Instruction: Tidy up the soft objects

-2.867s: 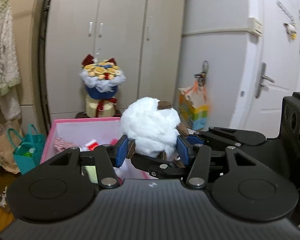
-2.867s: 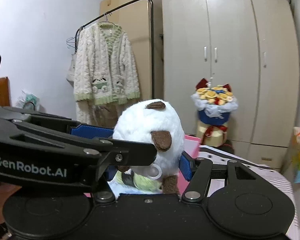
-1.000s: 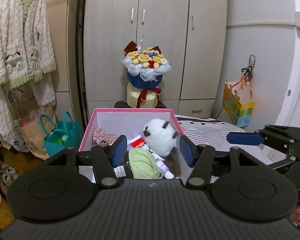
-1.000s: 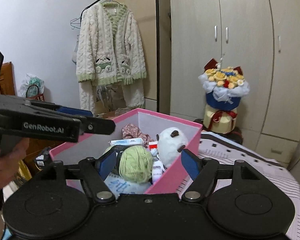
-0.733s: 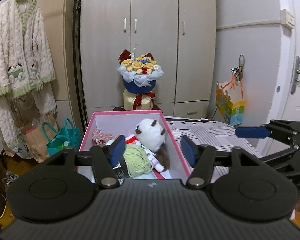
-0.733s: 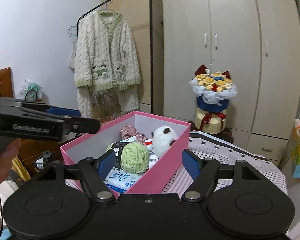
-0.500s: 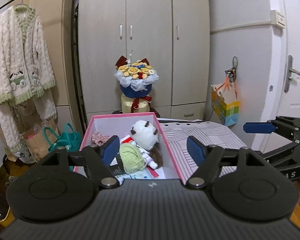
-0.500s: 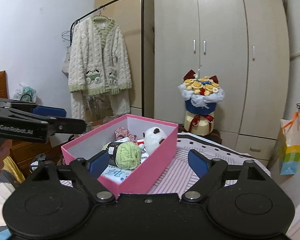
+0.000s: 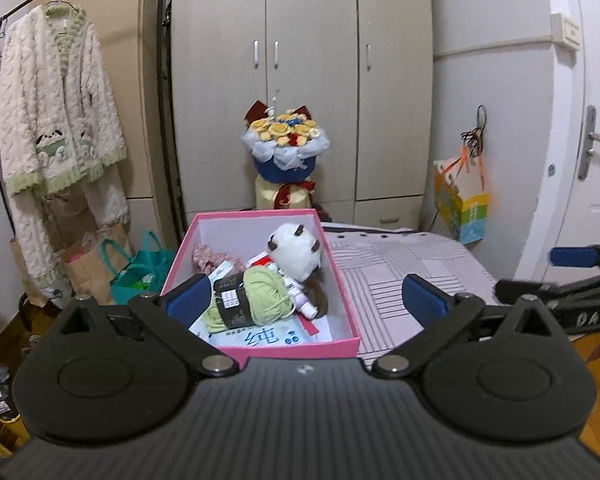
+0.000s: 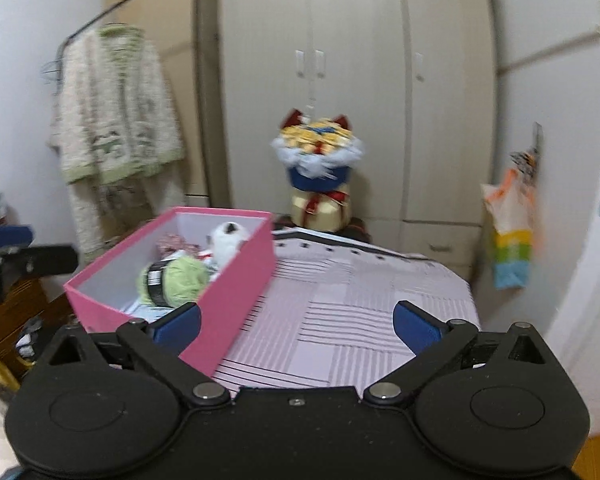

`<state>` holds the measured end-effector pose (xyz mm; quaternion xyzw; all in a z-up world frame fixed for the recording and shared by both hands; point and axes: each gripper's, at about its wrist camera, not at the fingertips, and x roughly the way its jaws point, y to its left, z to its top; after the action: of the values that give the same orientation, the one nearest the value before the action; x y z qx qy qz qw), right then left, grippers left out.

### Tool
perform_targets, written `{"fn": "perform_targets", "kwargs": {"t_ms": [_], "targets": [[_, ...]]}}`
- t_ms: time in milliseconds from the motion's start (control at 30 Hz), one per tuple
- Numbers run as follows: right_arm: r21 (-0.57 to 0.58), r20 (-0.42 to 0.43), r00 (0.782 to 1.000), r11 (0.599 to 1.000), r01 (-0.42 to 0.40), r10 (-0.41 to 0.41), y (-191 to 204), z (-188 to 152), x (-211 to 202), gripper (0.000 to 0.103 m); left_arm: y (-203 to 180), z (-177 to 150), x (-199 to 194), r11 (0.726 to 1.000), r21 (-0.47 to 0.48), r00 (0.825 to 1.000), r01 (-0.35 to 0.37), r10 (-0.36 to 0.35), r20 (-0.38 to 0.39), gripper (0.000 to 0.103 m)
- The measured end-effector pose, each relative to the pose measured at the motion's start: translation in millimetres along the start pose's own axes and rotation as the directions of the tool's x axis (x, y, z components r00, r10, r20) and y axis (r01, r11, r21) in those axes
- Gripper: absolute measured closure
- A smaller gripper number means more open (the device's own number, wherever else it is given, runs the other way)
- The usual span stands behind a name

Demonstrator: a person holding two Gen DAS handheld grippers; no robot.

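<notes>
A pink box (image 9: 346, 304) (image 10: 244, 280) sits on a striped cloth-covered surface (image 9: 396, 264) (image 10: 340, 300). Inside lie a white plush toy (image 9: 296, 250) (image 10: 228, 240) with brown ears, a green yarn ball (image 9: 256, 296) (image 10: 176, 280), a floral cloth (image 9: 208, 256) and a tissue pack (image 9: 260, 334). My left gripper (image 9: 306, 300) hangs back from the box's near end, jaws still opening, nothing between them. My right gripper (image 10: 296, 326) hovers over the striped cloth to the right of the box, jaws also opening and empty. Each gripper shows at the edge of the other's view.
A flower bouquet (image 9: 286, 148) (image 10: 318, 160) stands behind the box, before a grey wardrobe (image 9: 300, 60). A knitted cardigan (image 9: 56, 120) hangs on a rack at left, bags (image 9: 136, 268) below it. A colourful gift bag (image 9: 462, 200) hangs by the white door (image 9: 588, 140).
Both grippers let go of the white plush, which now lies in the pink box. Both drew back from the box and their jaws spread wider. The right view swung rightward.
</notes>
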<state>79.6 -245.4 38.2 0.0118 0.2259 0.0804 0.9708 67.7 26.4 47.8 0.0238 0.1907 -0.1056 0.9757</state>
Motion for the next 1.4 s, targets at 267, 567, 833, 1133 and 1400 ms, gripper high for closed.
{"fn": "perform_targets", "kwargs": {"t_ms": [267, 567, 833, 1133, 1400], "targets": [[0.024, 0.046, 0.997, 0.998, 0.062, -0.063, -5.1, -6.6, -21.9, 0.0, -5.4, -5.6, -6.6, 0.998, -0.047, 0.999, -0.049, 0.049, -0.003, 0.0], [0.049, 0.031, 0.993, 0.992, 0.113, -0.115, -2.4, -32.9, -21.0, 0.0, -21.0, -36.4, 7.3, 0.995, -0.025, 0.995, -0.096, 0.096, -0.011, 0.0], [0.018, 0.028, 0.984, 0.984, 0.176, -0.177, 2.4, -51.7, -26.1, 0.0, -26.4, -52.4, 15.4, 0.996, -0.016, 0.996, -0.091, 0.09, -0.025, 0.0], [0.018, 0.041, 0.978, 0.979, 0.205, -0.205, 5.8, -54.4, -34.8, 0.0, -29.7, -58.5, 10.1, 0.995, -0.001, 0.995, -0.099, 0.099, -0.009, 0.0], [0.016, 0.048, 0.976, 0.977, 0.213, -0.213, 7.7, -56.7, -40.0, 0.0, -33.6, -61.7, 4.7, 0.994, 0.02, 0.994, -0.107, 0.107, 0.013, 0.0]]}}
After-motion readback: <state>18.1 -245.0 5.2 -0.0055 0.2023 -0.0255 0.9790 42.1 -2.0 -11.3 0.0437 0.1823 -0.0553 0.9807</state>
